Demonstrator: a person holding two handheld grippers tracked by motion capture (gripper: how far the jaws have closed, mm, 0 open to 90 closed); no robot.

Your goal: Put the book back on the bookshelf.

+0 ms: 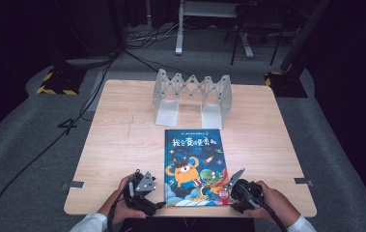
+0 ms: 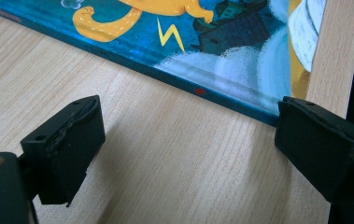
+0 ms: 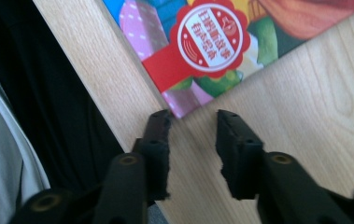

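Lying flat near the table's (image 1: 122,140) front edge, the picture book (image 1: 193,166) sits between both grippers — left gripper (image 2: 188,144) spread wide beside its spine, right gripper (image 3: 192,128) drawn narrow at its near corner, gripping nothing

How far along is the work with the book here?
Barely begun: the book lies flat before the rack. In hand: the left gripper stands open beside one near corner, the right gripper narrowed at the other. Lifting the book is left, probably.
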